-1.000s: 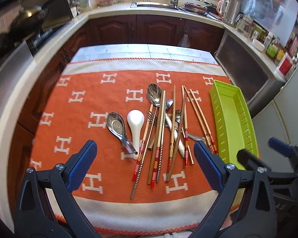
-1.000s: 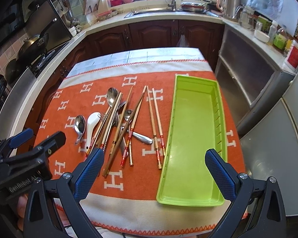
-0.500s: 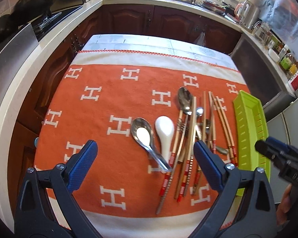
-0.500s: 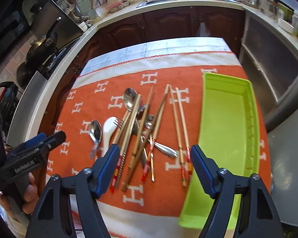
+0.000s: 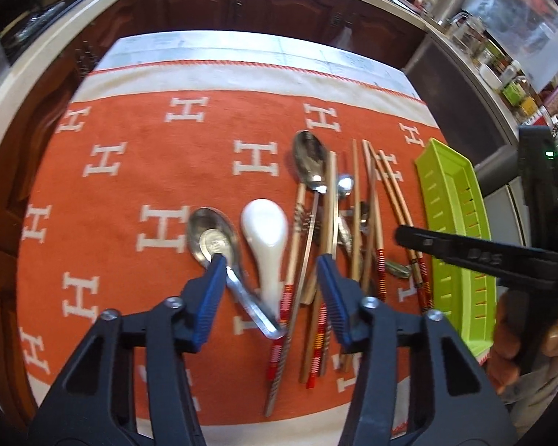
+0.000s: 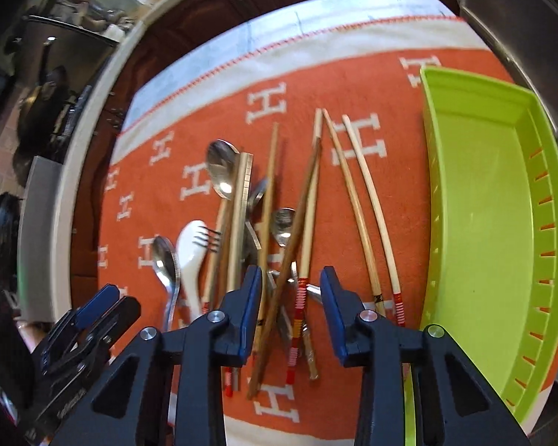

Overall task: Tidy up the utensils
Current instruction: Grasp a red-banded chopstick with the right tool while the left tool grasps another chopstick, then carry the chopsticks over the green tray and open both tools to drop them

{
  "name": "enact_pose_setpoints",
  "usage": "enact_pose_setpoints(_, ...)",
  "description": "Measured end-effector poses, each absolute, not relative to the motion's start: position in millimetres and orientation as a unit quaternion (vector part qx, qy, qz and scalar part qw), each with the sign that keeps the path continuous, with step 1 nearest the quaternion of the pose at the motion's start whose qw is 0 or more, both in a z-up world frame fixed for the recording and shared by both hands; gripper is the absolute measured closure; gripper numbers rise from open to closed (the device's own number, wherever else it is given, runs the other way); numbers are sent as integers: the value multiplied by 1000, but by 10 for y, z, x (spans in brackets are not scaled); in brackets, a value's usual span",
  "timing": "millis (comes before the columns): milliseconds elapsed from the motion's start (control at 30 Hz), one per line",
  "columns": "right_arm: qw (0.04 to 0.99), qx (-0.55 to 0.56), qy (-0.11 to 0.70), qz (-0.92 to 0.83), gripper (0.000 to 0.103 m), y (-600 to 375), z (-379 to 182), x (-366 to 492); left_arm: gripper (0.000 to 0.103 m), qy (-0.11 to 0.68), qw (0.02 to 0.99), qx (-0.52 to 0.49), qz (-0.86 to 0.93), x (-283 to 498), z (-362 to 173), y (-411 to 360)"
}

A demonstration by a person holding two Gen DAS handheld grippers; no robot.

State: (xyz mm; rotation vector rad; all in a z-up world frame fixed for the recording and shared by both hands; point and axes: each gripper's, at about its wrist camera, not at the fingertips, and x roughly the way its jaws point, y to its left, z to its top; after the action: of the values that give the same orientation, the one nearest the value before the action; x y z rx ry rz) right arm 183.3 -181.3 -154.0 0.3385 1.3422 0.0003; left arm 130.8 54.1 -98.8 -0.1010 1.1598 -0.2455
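Observation:
A pile of utensils lies on the orange cloth (image 5: 137, 171). A short steel spoon (image 5: 214, 239) and a white ceramic spoon (image 5: 266, 230) lie at its left. A long steel spoon (image 5: 310, 160), a fork (image 6: 208, 239) and several chopsticks (image 6: 305, 215) overlap to the right. My left gripper (image 5: 271, 278) is open, low over the two short spoons' handles. My right gripper (image 6: 290, 297) is open, low over the chopsticks' banded ends. The green tray (image 6: 491, 200) is empty, right of the pile; it also shows in the left wrist view (image 5: 457, 230).
The cloth covers a table with a pale bare strip (image 5: 241, 48) at the far end. Dark wood cabinets (image 5: 264, 3) and a countertop run behind. A stove with pans (image 6: 48, 111) stands at the left. The right gripper's body (image 5: 502, 252) shows in the left wrist view.
Both grippers have dropped down and forward towards the pile, and their jaws have narrowed but stay open. The utensils and the tray have not moved.

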Motion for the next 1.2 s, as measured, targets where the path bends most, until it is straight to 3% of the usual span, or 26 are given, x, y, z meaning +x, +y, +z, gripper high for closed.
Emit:
enact_pose_setpoints(167,759,151,633,-8,82,-1745,-1796,1937,77,557,817,-49,-138,1422,-1075,365)
enact_pose_setpoints(333,741,157,652,-18,84,-1693,-2018,1996,79,566,808,-57,-151,1522,-1135,256)
enact_pose_setpoints(433,744,155,649,-16,96,-1656,-2112,2008,80,568,805,-61,-162,1579,-1138,195)
enact_pose_setpoints(1000,757,237,609,-3,97,-2009,-1666,1267,99,610,760,-101,-200,1917,-1437,-155)
enact_pose_setpoints(1200,762,243,600,3,97,-2111,-1519,1030,100,619,752,-98,-202,1960,-1540,-221)
